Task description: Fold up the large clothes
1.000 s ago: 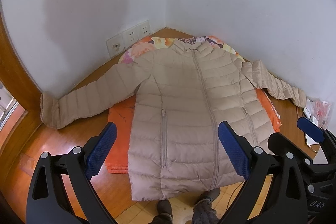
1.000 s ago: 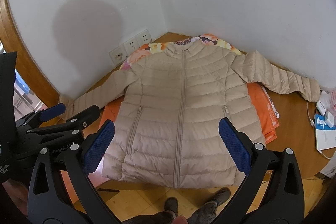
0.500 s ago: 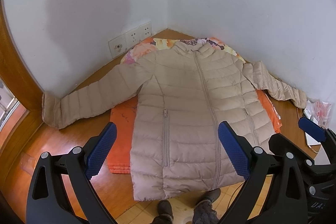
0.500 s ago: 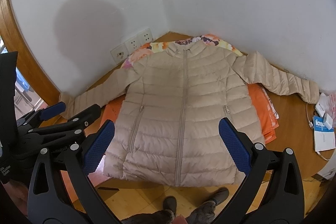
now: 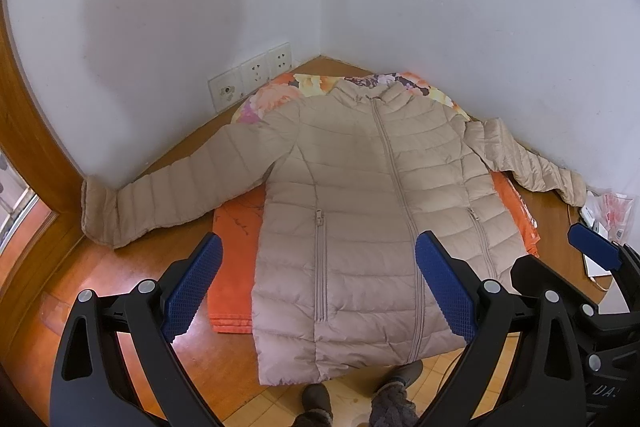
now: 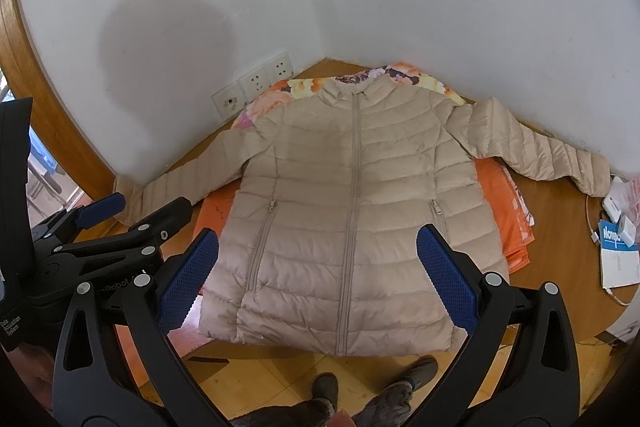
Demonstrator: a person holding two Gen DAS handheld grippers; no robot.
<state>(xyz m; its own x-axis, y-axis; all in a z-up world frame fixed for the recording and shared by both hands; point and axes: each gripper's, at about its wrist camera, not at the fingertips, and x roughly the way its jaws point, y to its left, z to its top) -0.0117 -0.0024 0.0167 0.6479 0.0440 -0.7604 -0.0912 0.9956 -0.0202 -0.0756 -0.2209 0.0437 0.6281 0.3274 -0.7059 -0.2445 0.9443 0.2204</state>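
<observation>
Hand-held grippers (image 5: 316,287) (image 6: 318,283) spread above jacket (image 5: 360,207)

The jacket (image 5: 372,211) lies flat on cloths (image 5: 236,259) on the counter (image 5: 132,275), collar toward the corner. Sockets (image 5: 252,77) sit behind its left sleeve; papers (image 6: 618,255) lie right of it.

Both views show the jacket (image 5: 372,219) slightly farther off (grippers backing away).
</observation>
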